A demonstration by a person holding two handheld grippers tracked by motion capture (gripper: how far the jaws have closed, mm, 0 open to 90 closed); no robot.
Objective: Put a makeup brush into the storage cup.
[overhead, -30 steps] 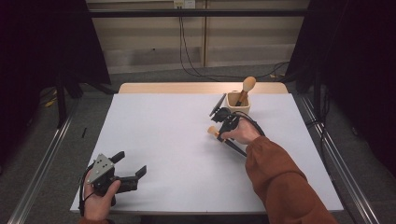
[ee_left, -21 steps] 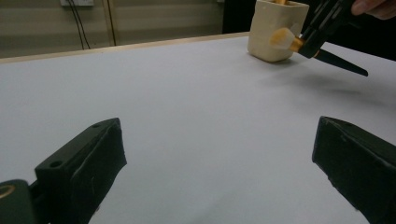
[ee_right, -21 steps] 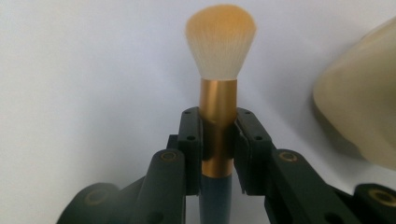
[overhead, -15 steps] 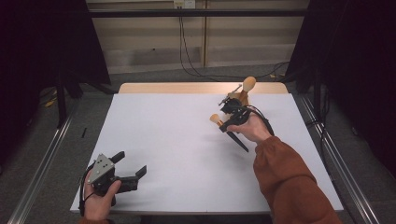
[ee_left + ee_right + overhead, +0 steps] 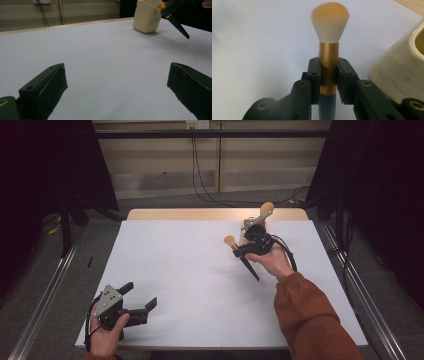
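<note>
My right gripper (image 5: 246, 248) is shut on a makeup brush (image 5: 328, 50) by its gold ferrule. The brush has a cream and orange bristle head (image 5: 229, 240) and a dark pointed handle (image 5: 249, 267) that slants down toward the table. It hangs in the air just left of a cream holder (image 5: 402, 72) at the back right of the table, in which another brush (image 5: 265, 210) stands. My left gripper (image 5: 139, 296) rests near the front left corner, open and holding nothing. In the left gripper view the cream holder (image 5: 146, 15) and the dark brush handle (image 5: 178, 26) appear far off.
The white table top (image 5: 190, 270) spans most of the high view, with a wooden strip (image 5: 190, 214) along its far edge. Metal rails (image 5: 45, 295) run along both sides on the floor. Cables (image 5: 200, 175) hang at the back wall.
My right gripper has lifted the brush and carried it back and to the right, closer to the holder. The left gripper has stayed in place.
</note>
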